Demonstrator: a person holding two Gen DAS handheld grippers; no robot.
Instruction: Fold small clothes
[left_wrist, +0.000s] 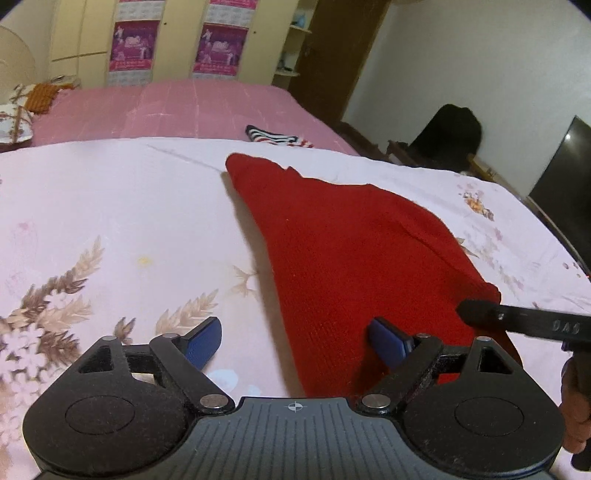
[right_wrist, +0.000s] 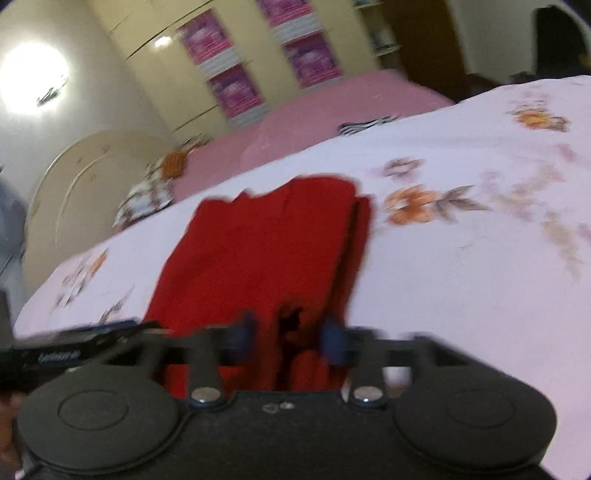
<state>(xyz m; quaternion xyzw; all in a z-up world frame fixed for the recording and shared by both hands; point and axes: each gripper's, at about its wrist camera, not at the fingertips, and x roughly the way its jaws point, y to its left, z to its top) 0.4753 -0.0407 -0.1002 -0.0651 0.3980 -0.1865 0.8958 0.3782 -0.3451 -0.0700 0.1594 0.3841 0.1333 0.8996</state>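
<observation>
Red knit (right_wrist: 258, 243) betw right jaws, bunched

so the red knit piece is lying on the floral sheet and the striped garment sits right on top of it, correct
Not quite. The red knit piece does lie on the floral sheet, but the striped garment is not on top of it: it lies apart, farther back on the pink bedcover. The left wrist view shows the gap clearly.
</observation>
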